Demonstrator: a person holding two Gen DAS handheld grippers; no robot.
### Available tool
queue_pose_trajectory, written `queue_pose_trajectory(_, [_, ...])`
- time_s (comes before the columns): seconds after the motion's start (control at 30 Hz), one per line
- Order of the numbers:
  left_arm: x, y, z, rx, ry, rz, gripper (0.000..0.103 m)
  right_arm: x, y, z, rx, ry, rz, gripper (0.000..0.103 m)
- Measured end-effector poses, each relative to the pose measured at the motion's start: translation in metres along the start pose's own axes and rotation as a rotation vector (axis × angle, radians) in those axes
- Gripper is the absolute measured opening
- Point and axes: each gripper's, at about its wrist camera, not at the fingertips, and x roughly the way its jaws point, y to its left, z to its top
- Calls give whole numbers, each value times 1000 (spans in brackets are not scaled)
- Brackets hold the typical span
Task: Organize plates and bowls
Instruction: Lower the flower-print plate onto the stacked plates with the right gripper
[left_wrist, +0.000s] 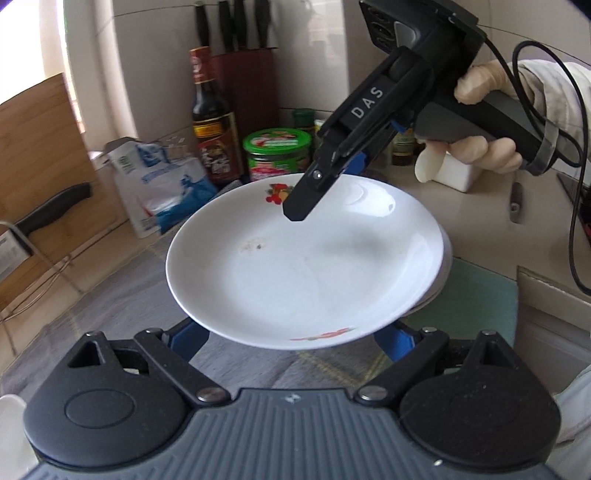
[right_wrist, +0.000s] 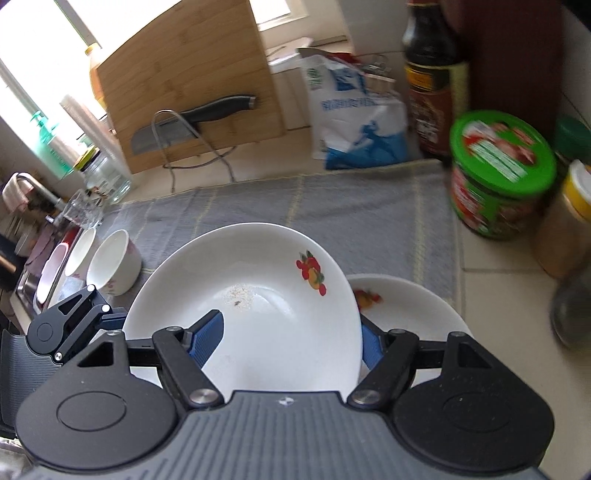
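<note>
The desk (right_wrist: 498, 273) carries a grey mat (right_wrist: 332, 206), and over it a white plate (left_wrist: 295, 266) with red flower prints hangs tilted, above a second plate (right_wrist: 413, 314) that lies flat on the mat's edge. The plate sits between the two grippers. The left gripper (left_wrist: 291, 343) has it at the near rim, its blue fingers (left_wrist: 192, 339) set wide under the edge — whether they press or only cradle it I cannot tell. The right gripper (right_wrist: 291, 339) comes from the opposite rim, one finger on the plate's face and one behind it, straddling the rim as if clamped. A small brownish smear marks the plate's centre. Two bowls (right_wrist: 110, 262) lie on their sides at the mat's far-left end, beside the sink. By my reading, the next move is to lower the plate onto the one below.
</note>
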Motion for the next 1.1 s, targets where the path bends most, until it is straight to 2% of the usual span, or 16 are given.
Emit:
queue_pose_trajectory(0.4, [20, -11, 9, 57, 25, -63, 95, -10, -22, -24, 87, -19, -38, 80])
queue_pose_trajectory(1.1, [32, -9, 13, 94, 61, -98, 95, -2, -39, -40, 151, 1, -64, 80])
